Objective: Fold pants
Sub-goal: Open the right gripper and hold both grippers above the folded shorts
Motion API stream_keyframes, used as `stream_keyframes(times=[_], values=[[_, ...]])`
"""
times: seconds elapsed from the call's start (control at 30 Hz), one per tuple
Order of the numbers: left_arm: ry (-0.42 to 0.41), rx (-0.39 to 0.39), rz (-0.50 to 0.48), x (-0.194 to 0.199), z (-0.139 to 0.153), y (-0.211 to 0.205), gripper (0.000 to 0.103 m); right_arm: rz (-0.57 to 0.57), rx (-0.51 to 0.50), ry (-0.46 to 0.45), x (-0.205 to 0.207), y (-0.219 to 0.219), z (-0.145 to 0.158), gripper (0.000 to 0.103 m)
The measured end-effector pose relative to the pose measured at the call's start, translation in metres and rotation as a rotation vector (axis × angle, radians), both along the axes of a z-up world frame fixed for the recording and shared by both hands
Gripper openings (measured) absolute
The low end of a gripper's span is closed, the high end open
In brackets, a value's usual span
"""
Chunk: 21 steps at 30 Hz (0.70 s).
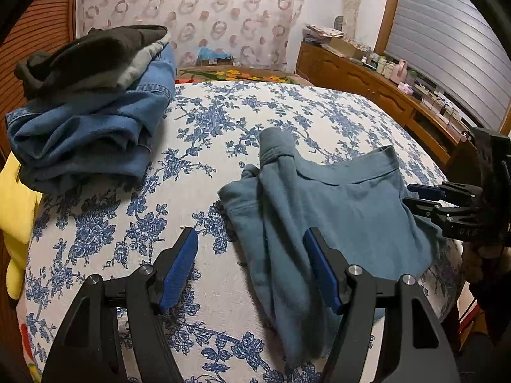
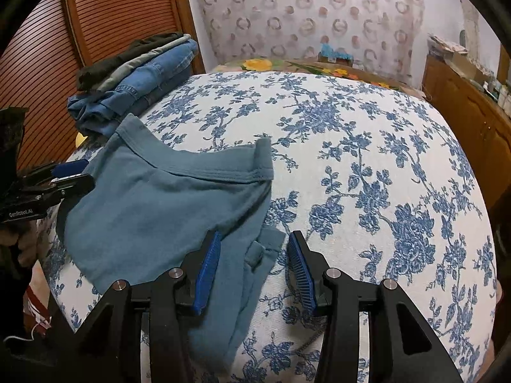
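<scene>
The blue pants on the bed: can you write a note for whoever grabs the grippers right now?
Left gripper: jaws open, holding nothing, hovering over one side of the teal-blue pants.
Right gripper: jaws open, holding nothing, over the other side of the pants.
The pants lie rumpled on the floral bedspread, waistband toward the far side, bunched and partly folded over.
A stack of folded jeans and dark clothes sits at the far corner.
Done: other clothes stacked. Left: flatten the pants, fold them, probably add to the stack.
</scene>
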<state>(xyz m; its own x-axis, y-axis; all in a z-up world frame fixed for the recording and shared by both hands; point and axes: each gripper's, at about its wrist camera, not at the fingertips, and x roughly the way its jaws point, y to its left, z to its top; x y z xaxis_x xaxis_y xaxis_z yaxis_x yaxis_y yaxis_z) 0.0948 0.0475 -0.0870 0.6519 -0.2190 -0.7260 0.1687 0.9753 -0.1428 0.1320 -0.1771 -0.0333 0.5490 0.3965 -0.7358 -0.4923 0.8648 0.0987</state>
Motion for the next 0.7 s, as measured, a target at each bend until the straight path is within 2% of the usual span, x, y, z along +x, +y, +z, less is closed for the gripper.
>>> stream_keyframes(times=[0.13, 0.37, 0.7], values=[[0.005, -0.005, -0.004, 0.006, 0.0, -0.001, 0.07, 0.006, -0.012, -0.029, -0.005, 0.003, -0.003, 0.047], [-0.004, -0.028, -0.016, 0.024, 0.01, -0.004, 0.07, 0.006, -0.003, -0.036, -0.006, 0.0, -0.005, 0.047], [0.023, -0.045, -0.015, 0.045, 0.006, -0.007, 0.07, 0.006, -0.01, -0.039, -0.006, 0.002, -0.004, 0.047]])
